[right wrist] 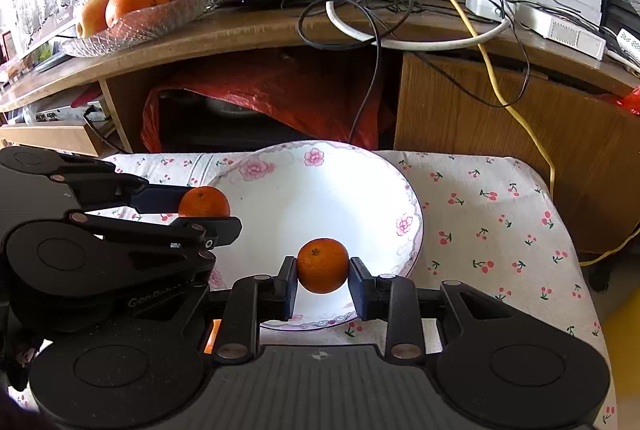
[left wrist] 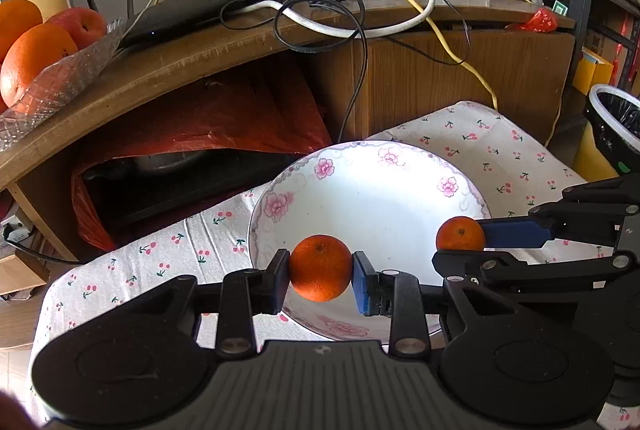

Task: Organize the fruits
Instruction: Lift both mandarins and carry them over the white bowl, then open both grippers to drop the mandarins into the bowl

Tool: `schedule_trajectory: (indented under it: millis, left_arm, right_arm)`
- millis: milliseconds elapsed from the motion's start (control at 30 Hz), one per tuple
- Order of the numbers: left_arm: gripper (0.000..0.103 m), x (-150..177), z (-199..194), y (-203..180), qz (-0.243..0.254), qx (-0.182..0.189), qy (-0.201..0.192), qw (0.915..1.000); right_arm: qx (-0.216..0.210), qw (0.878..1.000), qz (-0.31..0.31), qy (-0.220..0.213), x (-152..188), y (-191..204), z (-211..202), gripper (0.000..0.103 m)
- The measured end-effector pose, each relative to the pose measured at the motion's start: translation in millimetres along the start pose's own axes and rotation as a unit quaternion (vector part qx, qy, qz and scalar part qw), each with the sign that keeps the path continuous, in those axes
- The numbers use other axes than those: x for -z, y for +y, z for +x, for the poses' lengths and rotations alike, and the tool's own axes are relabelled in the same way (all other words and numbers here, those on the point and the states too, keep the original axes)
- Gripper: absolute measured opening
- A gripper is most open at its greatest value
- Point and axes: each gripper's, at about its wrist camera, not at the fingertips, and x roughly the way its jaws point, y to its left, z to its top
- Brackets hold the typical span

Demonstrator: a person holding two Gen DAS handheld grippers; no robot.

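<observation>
1. At the upper left of the left wrist view, a glass dish [left wrist: 60,78] stands on a wooden desk [left wrist: 192,58] and holds oranges [left wrist: 34,60] and an apple [left wrist: 80,24].
2. A router [left wrist: 192,16] lies at the upper middle of the same view, in a tangle of cables [left wrist: 320,10].
3. Under the desk, a red bag [left wrist: 200,122] fills the open space in the middle left.
4. In the lower middle, the left gripper [left wrist: 321,272] is closed on a mandarin [left wrist: 320,267]; both pads touch the fruit at its sides.
5. This mandarin hangs over the near part of a white plate [left wrist: 360,190] with pink flowers. I cannot tell if the fruit touches the plate.
6. The plate rests on a cloth [left wrist: 500,150] with a cherry print.
7. At the middle right of the left wrist view, the right gripper [left wrist: 460,244] comes in from the side and clamps a second mandarin [left wrist: 460,233] over the right rim of the plate.
8. In the right wrist view, that second mandarin sits at the lower middle between the two fingers, and the fingers press on its sides.
9. A bin [left wrist: 616,126] with a black liner stands at the far right edge of the left wrist view.
</observation>
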Motion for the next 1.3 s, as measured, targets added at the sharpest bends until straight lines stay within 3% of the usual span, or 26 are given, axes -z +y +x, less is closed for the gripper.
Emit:
schedule_trajectory:
  millis: [1300]
  left_arm:
    - [0.041, 7, 26, 2, -0.011, 0.006, 0.028, 0.9995]
  right_arm:
    - [0.002, 1.000, -0.006, 0.020, 3, -4, 27, 0.028]
